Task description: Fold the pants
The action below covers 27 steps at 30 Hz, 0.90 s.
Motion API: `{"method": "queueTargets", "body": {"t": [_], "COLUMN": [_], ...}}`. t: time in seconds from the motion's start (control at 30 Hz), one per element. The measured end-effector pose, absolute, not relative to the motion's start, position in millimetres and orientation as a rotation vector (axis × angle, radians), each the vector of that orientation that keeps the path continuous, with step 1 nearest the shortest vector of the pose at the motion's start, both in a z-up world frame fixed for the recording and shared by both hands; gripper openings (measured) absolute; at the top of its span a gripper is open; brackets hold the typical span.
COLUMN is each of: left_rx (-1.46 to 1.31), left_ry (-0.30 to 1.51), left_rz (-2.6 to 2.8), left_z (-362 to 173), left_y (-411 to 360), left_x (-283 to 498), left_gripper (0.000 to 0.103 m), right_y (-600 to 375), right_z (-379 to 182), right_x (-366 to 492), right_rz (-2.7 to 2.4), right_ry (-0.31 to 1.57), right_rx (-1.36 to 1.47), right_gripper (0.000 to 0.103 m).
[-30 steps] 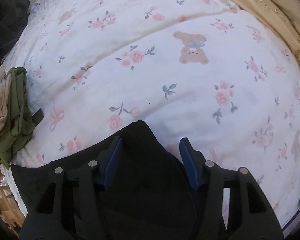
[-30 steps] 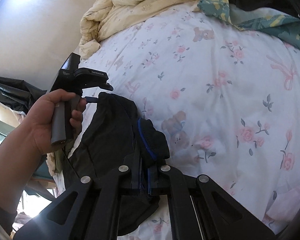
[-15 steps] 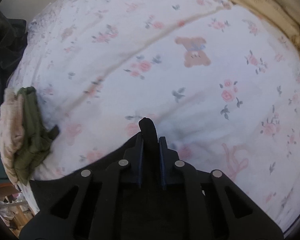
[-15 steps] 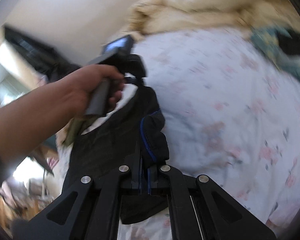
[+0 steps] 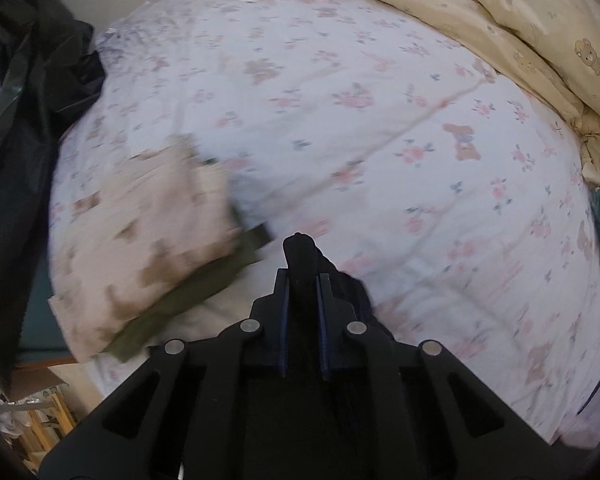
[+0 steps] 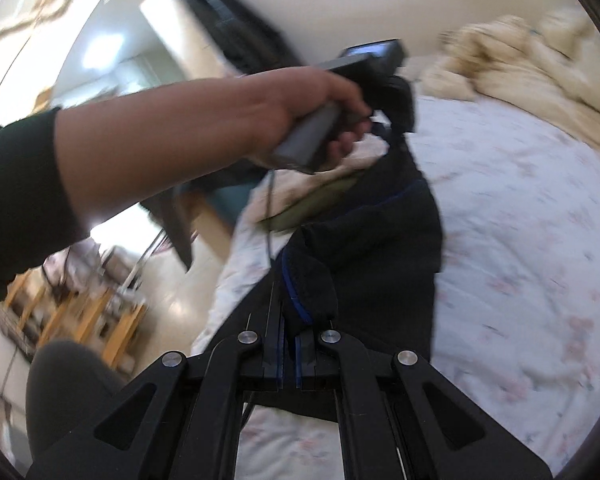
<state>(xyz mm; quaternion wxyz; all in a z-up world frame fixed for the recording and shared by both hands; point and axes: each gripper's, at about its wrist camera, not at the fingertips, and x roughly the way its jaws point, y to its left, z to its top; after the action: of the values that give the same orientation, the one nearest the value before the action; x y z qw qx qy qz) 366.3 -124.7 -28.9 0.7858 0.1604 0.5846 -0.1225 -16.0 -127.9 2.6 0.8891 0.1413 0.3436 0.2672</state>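
Diff vs a second ago: left claw (image 5: 302,292) was spread wide over the black pants (image 5: 300,248); now it is clamped on a fold of them, a nub of dark fabric poking out past the tips. The left wrist view has also shifted: the folded stack at the bed edge, a beige patterned garment (image 5: 140,232) on top of an olive green garment (image 5: 188,300), was a sliver at the frame's left and now fills the left-centre, blurred. More of the cream comforter (image 5: 480,20) shows top right.

Right claw (image 6: 288,344): no change in grip, pinched together on the blue-piped edge of the pants (image 6: 376,248). Its view has rolled hard; the room floor and some wooden furniture (image 6: 60,312) now show on the left, heavily blurred.

Pants position: strung between the two claws, raised over the near edge of the floral bedsheet (image 5: 380,140), the lower part draping down onto it. In the right wrist view the person's left hand (image 6: 300,116), in a dark sleeve (image 6: 16,192), grips the other tool's handle at the far end of the pants.

Containers: can't make out any.
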Motion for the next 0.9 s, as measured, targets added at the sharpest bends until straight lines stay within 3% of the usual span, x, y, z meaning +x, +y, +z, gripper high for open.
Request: {"method": "queueTargets", "body": {"t": [0.4,0.73,0.9], "left_rx": [0.343,0.423,0.431], "left_ry": [1.256,1.259,1.282], "left_rz": [-0.167,-0.181,-0.173], "left_z": [-75,-143,-153], "left_y": [35,55,60], "left_x": [347,353,353], "left_gripper": [0.009,0.009,0.016], "right_y": [42,89,86], "right_z": [-23,-66,-76], "right_x": [6,30,32], "right_rz": [0.818,0.815,0.807], "right_ry": [0.897,1.005,1.038], "right_rx": [0.12,0.03,0.073], "right_gripper": [0.002,0.002,0.002]}}
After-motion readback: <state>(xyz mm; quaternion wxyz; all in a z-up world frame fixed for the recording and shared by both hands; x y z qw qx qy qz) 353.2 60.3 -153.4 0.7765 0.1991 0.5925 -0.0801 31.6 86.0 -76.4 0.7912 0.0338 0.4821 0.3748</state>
